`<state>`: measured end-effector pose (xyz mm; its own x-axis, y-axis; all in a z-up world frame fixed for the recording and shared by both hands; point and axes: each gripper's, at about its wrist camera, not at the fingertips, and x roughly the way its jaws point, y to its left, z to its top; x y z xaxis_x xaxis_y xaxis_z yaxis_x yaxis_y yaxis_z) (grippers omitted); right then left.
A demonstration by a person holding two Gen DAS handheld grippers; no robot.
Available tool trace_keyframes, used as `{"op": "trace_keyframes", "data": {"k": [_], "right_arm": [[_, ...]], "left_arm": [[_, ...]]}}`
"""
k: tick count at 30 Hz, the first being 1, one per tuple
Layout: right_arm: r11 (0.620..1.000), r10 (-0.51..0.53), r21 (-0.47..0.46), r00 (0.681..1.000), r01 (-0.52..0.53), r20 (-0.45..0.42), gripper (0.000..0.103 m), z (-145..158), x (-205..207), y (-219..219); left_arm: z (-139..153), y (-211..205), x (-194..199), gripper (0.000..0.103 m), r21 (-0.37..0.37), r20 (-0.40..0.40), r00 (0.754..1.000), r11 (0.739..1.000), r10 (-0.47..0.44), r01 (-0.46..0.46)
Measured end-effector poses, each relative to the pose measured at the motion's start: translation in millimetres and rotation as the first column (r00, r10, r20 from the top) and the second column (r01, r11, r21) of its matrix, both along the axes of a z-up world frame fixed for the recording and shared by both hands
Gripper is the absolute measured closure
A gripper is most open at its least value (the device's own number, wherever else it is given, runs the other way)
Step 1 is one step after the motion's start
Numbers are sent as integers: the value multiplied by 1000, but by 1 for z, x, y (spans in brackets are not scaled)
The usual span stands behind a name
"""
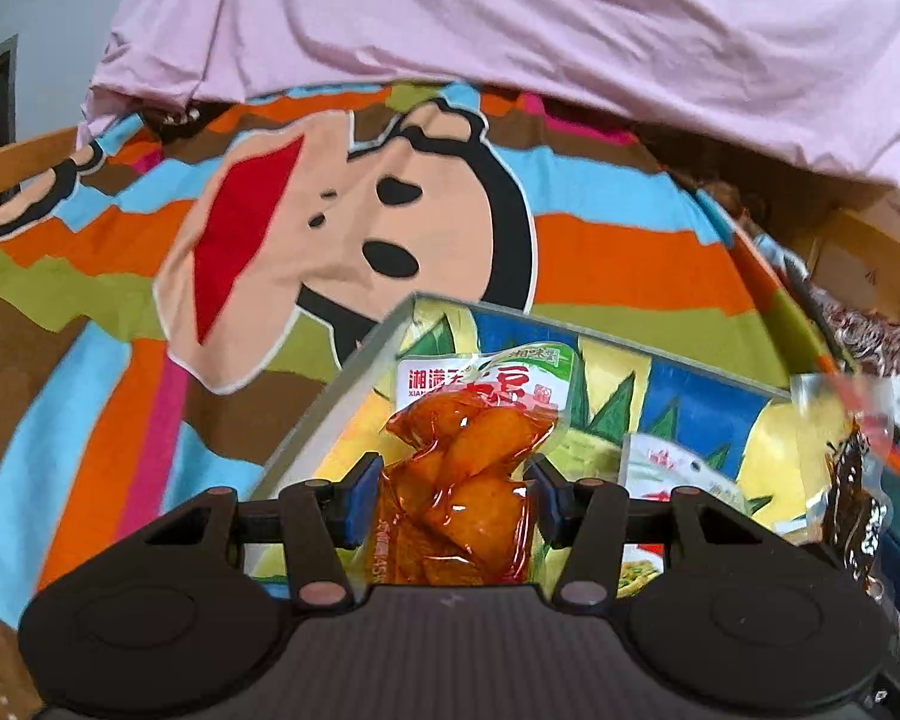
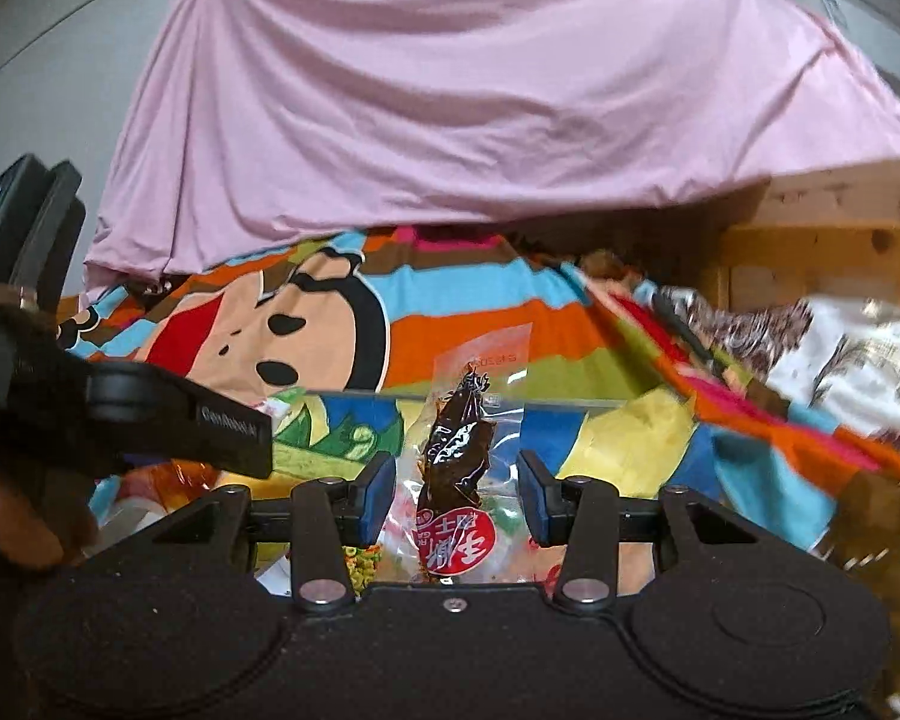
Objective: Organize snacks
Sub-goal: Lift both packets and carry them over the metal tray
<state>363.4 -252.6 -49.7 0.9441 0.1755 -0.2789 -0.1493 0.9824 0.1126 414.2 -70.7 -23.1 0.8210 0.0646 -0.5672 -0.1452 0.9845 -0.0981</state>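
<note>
My left gripper (image 1: 453,498) is shut on an orange snack packet (image 1: 468,480) with a green and white label top, held over a box (image 1: 330,396) lined with bright cartoon print. Another packet (image 1: 678,468) lies inside the box. My right gripper (image 2: 456,498) is shut on a clear packet of dark brown snack (image 2: 456,456) with a red round label, held upright above the same box (image 2: 570,403). That dark packet (image 1: 852,480) also shows at the right edge of the left wrist view. The left gripper's body (image 2: 150,420) crosses the left of the right wrist view, with a hand (image 2: 18,528) on it.
A striped cartoon cloth (image 1: 330,228) covers the surface under the box. A pink sheet (image 1: 510,30) hangs behind it. Wooden boards (image 2: 810,252) and a brown-and-white patterned fabric (image 2: 840,348) lie to the right. More packets (image 2: 360,564) sit below the right gripper.
</note>
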Motion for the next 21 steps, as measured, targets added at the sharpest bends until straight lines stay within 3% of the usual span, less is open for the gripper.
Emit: {"op": "trace_keyframes", "data": {"k": [9, 21], "right_arm": [[999, 4, 40, 997, -1, -75, 57, -15, 13, 1], [999, 5, 39, 996, -1, -87, 56, -18, 18, 2]], "left_arm": [[-28, -7, 15, 47, -10, -44, 999, 1000, -24, 23], [-39, -13, 16, 47, -18, -55, 998, 999, -41, 41]]}}
